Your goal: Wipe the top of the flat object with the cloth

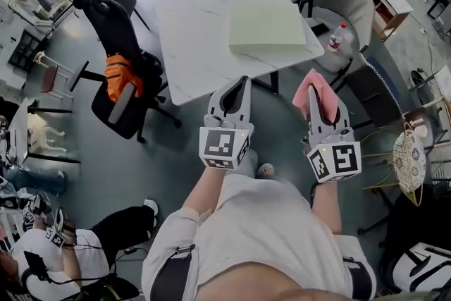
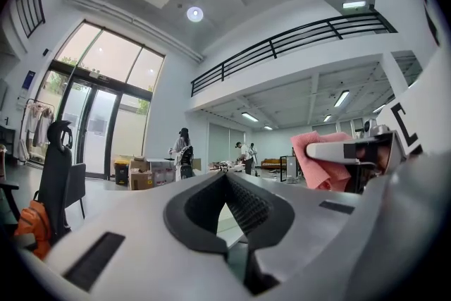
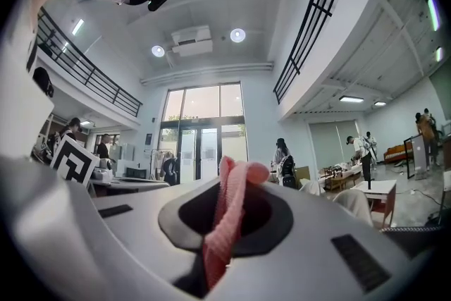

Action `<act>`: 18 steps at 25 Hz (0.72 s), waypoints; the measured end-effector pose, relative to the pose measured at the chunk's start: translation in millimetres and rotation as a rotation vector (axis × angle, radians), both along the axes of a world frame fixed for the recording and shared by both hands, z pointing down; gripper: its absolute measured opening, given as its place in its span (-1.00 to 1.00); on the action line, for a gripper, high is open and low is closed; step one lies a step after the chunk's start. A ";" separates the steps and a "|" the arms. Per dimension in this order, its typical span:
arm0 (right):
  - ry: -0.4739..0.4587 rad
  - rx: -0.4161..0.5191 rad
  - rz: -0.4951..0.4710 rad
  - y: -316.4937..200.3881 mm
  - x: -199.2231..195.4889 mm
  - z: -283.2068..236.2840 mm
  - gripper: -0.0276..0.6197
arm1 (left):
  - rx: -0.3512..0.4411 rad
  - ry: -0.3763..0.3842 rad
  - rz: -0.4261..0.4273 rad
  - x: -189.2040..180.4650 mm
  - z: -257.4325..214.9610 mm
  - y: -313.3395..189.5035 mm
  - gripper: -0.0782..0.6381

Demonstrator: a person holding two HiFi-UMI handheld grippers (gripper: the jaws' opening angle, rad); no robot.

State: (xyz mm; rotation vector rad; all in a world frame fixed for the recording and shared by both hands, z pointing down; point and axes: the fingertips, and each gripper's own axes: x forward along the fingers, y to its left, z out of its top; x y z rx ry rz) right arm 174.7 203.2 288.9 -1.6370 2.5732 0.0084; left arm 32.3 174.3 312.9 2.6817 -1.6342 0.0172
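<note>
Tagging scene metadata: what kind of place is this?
Probably an open-plan office or lab hall: a white table with an office chair beside it, a mezzanine railing overhead, and tall glass doors.

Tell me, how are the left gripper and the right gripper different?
The right gripper pinches a pink cloth; the left gripper is shut on nothing. In the head view the left gripper's tip reaches the table edge, while the right gripper shows over the floor beside it. Both are shut, and neither touches the green sheet.
</note>
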 end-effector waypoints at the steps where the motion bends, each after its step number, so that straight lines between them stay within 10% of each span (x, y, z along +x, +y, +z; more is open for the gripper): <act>1: 0.000 -0.002 -0.004 -3.0 0.6 0.6 -0.83 | -0.002 0.000 -0.002 1.2 0.9 -2.5 -0.74; 18: 0.001 -0.033 -0.010 -105.1 -17.8 8.8 -0.83 | -0.037 0.003 -0.017 -18.0 9.9 -100.0 -0.74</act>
